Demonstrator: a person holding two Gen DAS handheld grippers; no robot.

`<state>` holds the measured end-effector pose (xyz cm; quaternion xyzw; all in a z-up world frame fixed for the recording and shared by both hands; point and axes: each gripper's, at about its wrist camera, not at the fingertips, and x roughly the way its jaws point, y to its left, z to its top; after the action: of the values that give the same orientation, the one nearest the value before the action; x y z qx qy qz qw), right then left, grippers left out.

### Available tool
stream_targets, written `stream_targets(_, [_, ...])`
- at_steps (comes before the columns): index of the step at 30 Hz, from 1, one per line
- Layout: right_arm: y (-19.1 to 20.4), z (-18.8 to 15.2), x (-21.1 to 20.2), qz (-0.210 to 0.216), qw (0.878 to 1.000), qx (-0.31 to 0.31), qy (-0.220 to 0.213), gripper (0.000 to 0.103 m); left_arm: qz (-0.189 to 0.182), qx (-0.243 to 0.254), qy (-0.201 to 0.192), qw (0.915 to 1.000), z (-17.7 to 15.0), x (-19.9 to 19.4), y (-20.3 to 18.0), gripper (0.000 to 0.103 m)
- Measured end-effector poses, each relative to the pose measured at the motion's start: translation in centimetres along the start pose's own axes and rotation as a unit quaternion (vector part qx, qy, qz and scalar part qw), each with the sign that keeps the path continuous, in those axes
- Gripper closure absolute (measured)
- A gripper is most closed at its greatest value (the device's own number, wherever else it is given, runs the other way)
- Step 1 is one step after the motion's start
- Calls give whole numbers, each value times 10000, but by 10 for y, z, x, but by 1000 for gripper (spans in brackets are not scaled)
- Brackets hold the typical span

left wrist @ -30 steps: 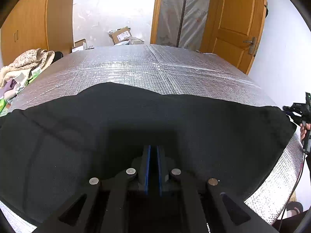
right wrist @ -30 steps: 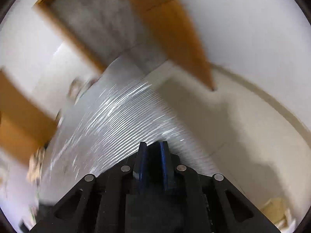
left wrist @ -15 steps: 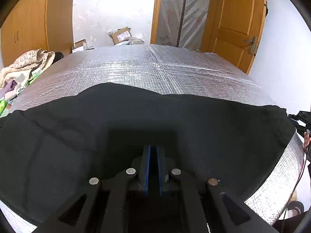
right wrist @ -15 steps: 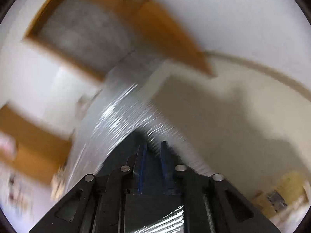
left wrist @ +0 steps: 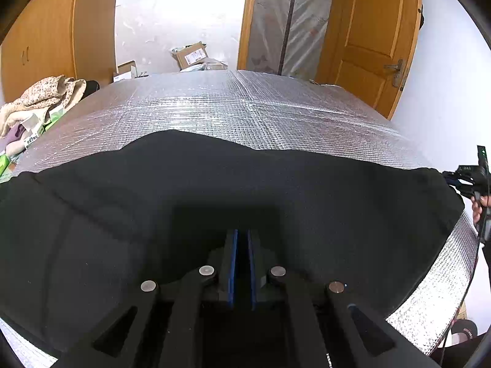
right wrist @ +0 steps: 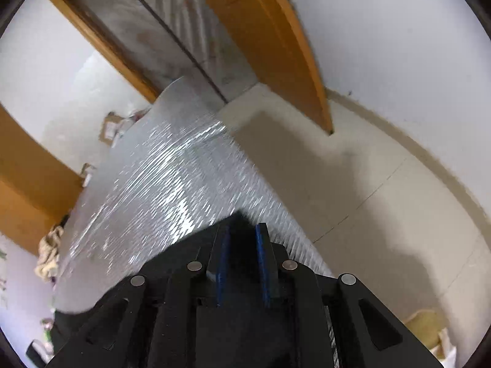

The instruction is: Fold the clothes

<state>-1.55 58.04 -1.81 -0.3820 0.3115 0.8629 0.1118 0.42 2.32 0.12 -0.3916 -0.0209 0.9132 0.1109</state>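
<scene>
Silver foil tabletop [left wrist: 245, 107] had a black cloth [left wrist: 153, 199] spread over its near part. L gripper [left wrist: 241, 239] was pinched on the cloth; R gripper [right wrist: 242, 233] clamped a corner.

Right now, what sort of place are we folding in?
Most likely a room in a home, perhaps one being fitted out. A wooden door with a lever handle, a doorway hung with plastic sheeting and cardboard boxes on the floor point that way. The black garment lies on a silver-foil-covered table.
</scene>
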Motion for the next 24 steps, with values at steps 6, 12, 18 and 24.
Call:
stream_targets(6, [16, -12, -25, 147, 9985, -313, -417, 81, -12, -30, -8, 10000, 0, 0, 0, 97])
stream_targets(12, [92, -61, -41, 1284, 9832, -1276, -221, 70, -27, -54, -6, 10000, 1, -2, 1, 97])
stream_targets(18, [189, -132, -27, 2079, 9484, -2301, 667, 70, 165, -285, -197, 9993, 0, -21, 19, 97])
stream_targets(24, [246, -175, 15, 2003, 9284, -2887, 1209, 70, 1179, -1105, -217, 9866, -15, -45, 90, 97])
